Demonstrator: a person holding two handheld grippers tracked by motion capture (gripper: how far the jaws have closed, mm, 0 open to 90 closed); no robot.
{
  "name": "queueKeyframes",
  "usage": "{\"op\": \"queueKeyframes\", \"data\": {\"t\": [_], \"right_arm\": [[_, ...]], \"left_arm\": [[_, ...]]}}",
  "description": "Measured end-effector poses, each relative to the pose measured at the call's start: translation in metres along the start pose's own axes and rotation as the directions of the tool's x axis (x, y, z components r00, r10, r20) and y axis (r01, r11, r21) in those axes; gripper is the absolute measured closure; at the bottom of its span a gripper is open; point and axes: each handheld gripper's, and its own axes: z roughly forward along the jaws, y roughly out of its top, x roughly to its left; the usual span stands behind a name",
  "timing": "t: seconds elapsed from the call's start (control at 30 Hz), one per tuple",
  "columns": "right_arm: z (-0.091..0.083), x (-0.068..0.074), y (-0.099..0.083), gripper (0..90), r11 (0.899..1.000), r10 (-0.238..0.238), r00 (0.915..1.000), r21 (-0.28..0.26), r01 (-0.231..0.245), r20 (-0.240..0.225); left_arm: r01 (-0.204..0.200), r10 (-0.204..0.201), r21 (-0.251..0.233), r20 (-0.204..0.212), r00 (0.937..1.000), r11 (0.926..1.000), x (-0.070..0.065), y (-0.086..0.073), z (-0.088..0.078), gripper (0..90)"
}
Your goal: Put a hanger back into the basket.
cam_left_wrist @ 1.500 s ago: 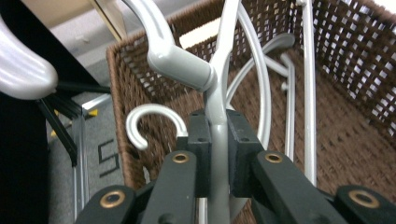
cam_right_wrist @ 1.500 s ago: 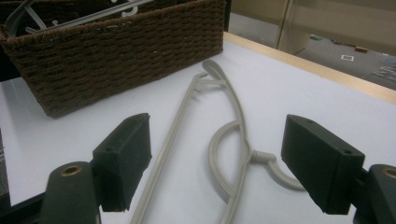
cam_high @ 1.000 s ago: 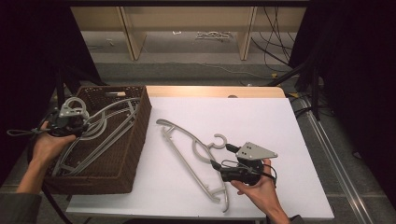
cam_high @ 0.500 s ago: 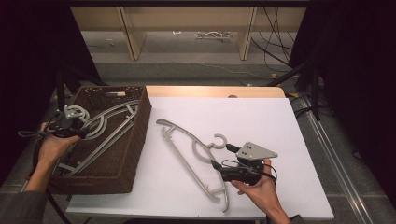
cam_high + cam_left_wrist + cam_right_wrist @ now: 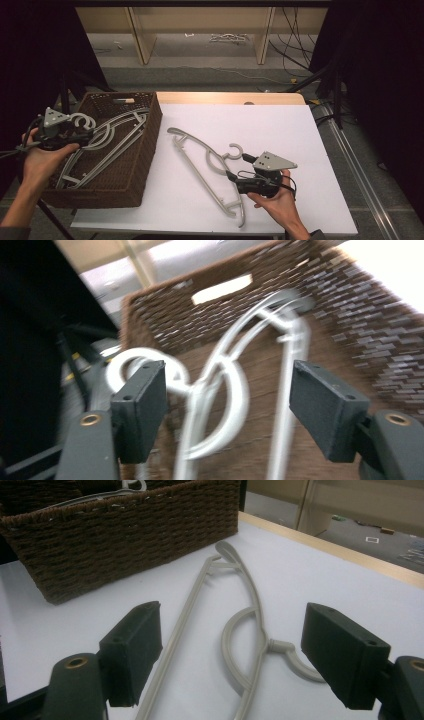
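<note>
A grey plastic hanger (image 5: 200,160) lies flat on the white table, its hook toward my right gripper (image 5: 237,167). That gripper is open just above the table, and the hanger (image 5: 250,625) lies between and beyond its jaws, untouched. At the left stands a brown wicker basket (image 5: 150,135) with several grey hangers (image 5: 110,140) lying in it. My left gripper (image 5: 86,135) hovers at the basket's left rim. Its jaws have just been opening and stand wide, with the hanger hooks (image 5: 220,390) below and beyond them and neither pad touching.
The white table top (image 5: 300,135) has bare room to the right and behind the loose hanger. A wooden edge (image 5: 225,97) runs along its far side. The basket's wall (image 5: 125,545) rises left of the hanger. Cables and stand legs lie on the floor beyond.
My left gripper went from shut on a hanger hook in the basket to wide open, and drew back left and upward. The right gripper and the loose hanger stayed still.
</note>
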Motion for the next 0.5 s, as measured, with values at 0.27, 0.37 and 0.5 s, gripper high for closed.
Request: {"op": "queueKeyframes", "data": {"t": [0.27,0.37,0.5], "right_arm": [[0.002,0.001,-0.001,24.9,1.0,-0.001,1.0,0.0,0.001,0.007],[0.003,0.001,-0.002,24.6,1.0,0.005,1.0,-0.014,-0.005,0.004],[0.002,0.001,-0.002,24.4,1.0,0.005,1.0,-0.002,-0.005,0.003]], "left_arm": [[0.034,-0.019,-0.114,0.129,0.9914,0.9929,-0.053,0.003,-0.027,27.7],[0.055,-0.026,-0.153,0.184,0.9825,0.9868,-0.072,0.004,-0.033,27.4],[0.1,-0.048,-0.197,0.252,0.9666,0.9753,-0.094,0.003,-0.035,26.5]]}}
